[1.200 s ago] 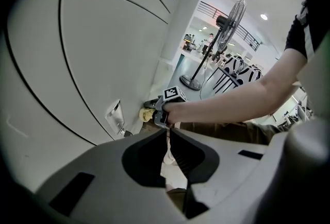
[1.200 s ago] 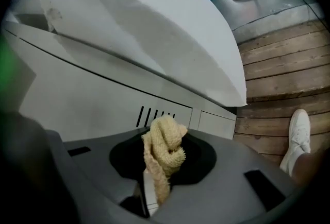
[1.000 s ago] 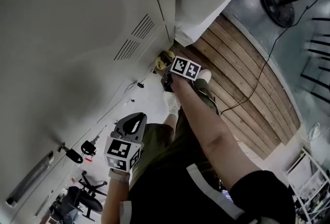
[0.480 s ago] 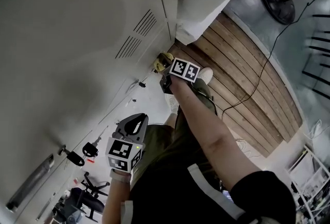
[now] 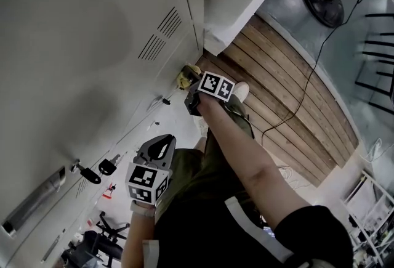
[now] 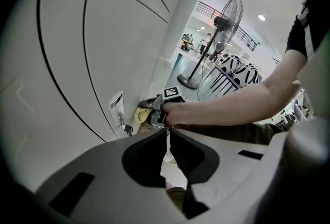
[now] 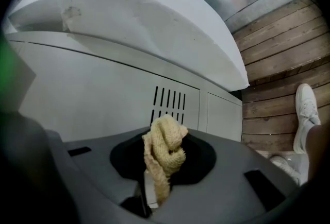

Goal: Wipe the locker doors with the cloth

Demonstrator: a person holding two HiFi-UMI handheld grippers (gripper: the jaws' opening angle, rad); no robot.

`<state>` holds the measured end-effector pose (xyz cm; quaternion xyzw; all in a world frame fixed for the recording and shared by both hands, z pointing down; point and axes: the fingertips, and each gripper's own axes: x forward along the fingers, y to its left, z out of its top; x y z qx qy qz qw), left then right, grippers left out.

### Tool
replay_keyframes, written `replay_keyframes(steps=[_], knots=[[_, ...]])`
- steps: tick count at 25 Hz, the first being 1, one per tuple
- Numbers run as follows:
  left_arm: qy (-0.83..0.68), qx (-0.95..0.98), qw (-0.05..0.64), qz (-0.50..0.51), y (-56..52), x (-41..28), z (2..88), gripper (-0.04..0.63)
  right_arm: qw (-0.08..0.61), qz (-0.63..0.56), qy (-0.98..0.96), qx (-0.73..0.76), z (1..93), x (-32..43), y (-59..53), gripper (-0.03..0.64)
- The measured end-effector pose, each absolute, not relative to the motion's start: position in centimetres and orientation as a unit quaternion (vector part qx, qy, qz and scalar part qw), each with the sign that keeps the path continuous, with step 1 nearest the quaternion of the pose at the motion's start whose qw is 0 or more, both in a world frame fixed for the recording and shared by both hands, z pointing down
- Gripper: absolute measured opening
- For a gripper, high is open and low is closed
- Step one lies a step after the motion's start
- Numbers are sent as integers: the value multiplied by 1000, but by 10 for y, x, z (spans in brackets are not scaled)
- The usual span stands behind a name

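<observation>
1. The right claw point(image 5: 192, 89) was clamped on the cloth point(image 7: 164, 152). A yellow knotted wad stood out past the tips, and a thinner strand ran back down between the jaws.
2. The cloth's long axis followed the claw's own line, so the wad was the leading end and pointed straight at the locker door point(image 7: 98, 89).
3. In the right gripper view the door filled the space directly ahead of the wad. The vent slots point(image 7: 169, 98) sat just behind the wad, and the door's vertical edge lay just to the right of them.
4. In the head view the cloth sat low on the lockers, close to the wooden floor point(image 5: 289, 100). It was at or nearly at the door face, and I could not tell whether it actually pressed on the panel.
5. The left claw point(image 6: 168, 138) had its jaws drawn almost together with nothing between them. It was held back near the person's body, well apart from the cloth and off the door.
6. The right arm was therefore plainly the nearer one, reaching forward and down to the slotted part of the door.
7. Judging from this, the wipe was under way on the lower door. The next stroke would likely depend on keeping the wad facing the panel while it slid along it, clear of the keys point(image 5: 92, 173) hanging in the locks further along.
</observation>
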<state>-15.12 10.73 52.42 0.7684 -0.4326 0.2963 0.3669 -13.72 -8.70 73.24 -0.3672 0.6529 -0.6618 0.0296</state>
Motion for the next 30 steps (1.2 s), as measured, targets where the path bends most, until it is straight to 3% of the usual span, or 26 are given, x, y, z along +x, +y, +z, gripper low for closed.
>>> replay_keyframes(steps=[30], knots=[[-443, 788, 330, 273, 94, -142, 489, 26, 173, -646, 704, -238, 500, -137, -76, 75]])
